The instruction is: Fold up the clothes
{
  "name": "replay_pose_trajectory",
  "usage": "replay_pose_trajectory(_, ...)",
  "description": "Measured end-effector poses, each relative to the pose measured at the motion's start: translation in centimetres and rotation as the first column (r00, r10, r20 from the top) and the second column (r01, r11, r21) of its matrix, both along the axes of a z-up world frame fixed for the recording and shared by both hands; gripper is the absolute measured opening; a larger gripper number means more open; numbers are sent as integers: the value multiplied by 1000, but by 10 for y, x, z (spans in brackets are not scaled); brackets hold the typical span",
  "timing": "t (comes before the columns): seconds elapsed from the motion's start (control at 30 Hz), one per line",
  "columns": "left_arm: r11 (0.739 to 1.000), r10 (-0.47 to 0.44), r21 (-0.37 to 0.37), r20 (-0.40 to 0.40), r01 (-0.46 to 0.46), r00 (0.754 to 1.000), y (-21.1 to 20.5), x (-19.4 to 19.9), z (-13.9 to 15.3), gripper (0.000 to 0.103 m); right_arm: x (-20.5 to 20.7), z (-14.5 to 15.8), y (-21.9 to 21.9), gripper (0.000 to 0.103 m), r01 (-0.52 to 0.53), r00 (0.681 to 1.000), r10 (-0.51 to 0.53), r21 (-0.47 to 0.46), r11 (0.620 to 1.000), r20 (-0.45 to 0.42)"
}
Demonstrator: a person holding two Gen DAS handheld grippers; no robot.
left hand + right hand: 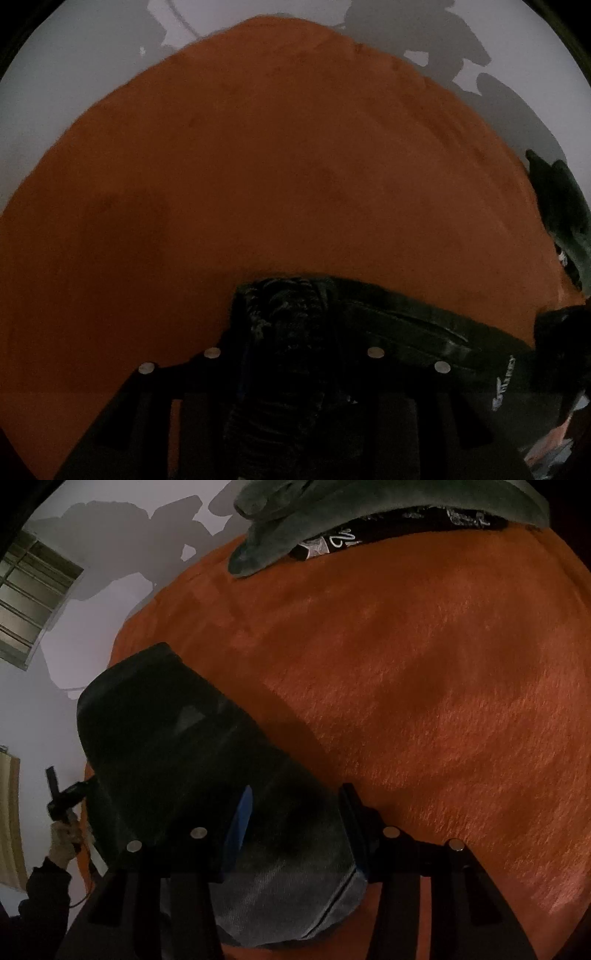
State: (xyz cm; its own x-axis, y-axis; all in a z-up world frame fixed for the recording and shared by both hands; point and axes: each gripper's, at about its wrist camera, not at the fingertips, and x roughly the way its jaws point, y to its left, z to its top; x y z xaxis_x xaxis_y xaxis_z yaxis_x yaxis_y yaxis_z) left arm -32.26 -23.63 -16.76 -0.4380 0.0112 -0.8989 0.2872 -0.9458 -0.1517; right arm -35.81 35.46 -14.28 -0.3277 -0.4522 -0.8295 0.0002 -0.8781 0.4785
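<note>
Each wrist camera looks forward along its own tool, low and close over the orange blanket (258, 166), the left facing the white wall (55, 92), both sharing the blanket (424, 701) and that wall.

Left hand-held gripper (291, 354): from its own wrist camera I see both fingers entering at 6 o'clock, jaws drawn in on a bunched dark ribbed fabric (288, 325) that fills the gap between them. In the right wrist view the left unit sits near 8 o'clock, gripped by the person's hand (64, 840); a dark sleeve runs down toward 7 o'clock.

Right hand-held gripper (295, 812): fingers enter at 6 o'clock, blue pads (242, 819) on the inner faces. Jaws stand fairly wide but pressed on either side of a thick dark denim fold (288, 834). I see contact on both sides.
</note>
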Motion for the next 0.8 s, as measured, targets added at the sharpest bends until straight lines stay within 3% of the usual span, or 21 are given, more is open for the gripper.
replay_pose_trajectory(0.17,998,-27,-61,28,28,999,-8,-13,0,53,-5,-3,1,48,-14,1000,14,3,1000,3)
replay_pose_trajectory(0.3,1000,-24,-2,38,24,999,-10,-17,1,63,-11,-14,-4,49,-48,997,53,-69,996,60)
replay_pose_trajectory(0.37,999,-28,31,46,26,999,-7,-21,-4,63,-11,-17,-11,62,-79,994,86,-98,992,64)
replay_pose_trajectory(0.47,999,-34,23,34,33,999,-3,-23,-6,62,-13,-23,-24,72,-130,987,139,-117,985,75)
replay_pose_trajectory(0.6,999,-36,7,28,36,999,-13,-50,-13,58,-17,-38,-43,71,-168,978,181,-128,977,102)
replay_pose_trajectory(0.63,999,-35,1,28,35,999,-13,-51,-14,58,-16,-41,-48,56,-178,977,190,-123,976,97)
replay_pose_trajectory(0.67,999,-34,-5,28,34,999,-12,-51,-11,58,-14,-40,-56,14,-206,974,214,-105,973,71)
replay_pose_trajectory(0.7,999,-33,-10,28,34,999,-10,-50,-7,58,-10,-36,-67,1,-245,968,248,-59,968,40)
replay_pose_trajectory(0.77,999,-32,-20,29,32,999,-7,-49,-1,58,2,-24,-80,0,-262,964,263,39,964,-22)
replay_pose_trajectory(0.8,999,-29,-21,31,30,999,-7,-50,2,58,9,-16,-84,0,-263,963,265,43,964,-52)
